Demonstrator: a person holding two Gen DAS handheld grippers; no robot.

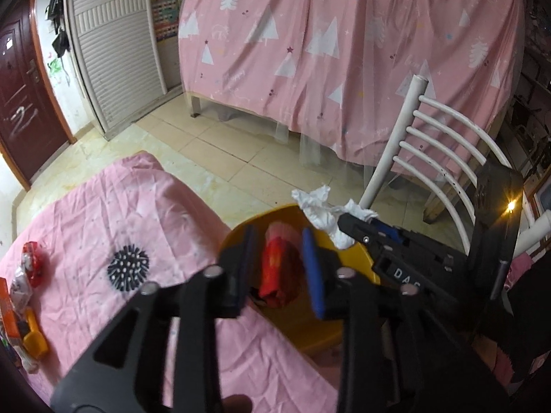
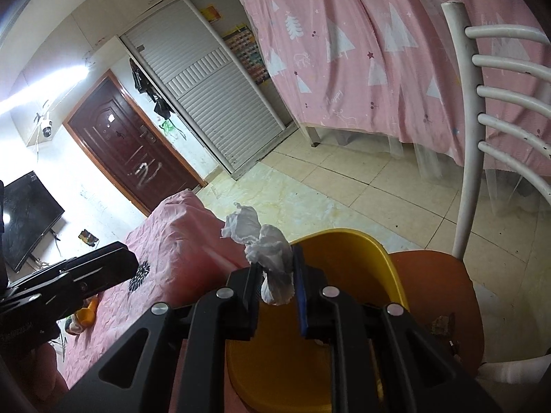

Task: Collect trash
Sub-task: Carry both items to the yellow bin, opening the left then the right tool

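Both wrist cams close, angled down; shared yellow bin [image 1: 358,261].

A floor of pale beige glossy tiles [image 2: 344,199] runs back to a dark red-brown panelled door [image 2: 127,144] and a white slatted sliding wardrobe door [image 2: 213,103] beside it. A pink curtain printed with white trees [image 1: 344,51] hangs along the far side, with a white metal chair back of curved rungs [image 2: 499,110] in front of it. A black flat screen [image 2: 24,216] leans at the white wall, under a bright strip of light [image 2: 41,82].
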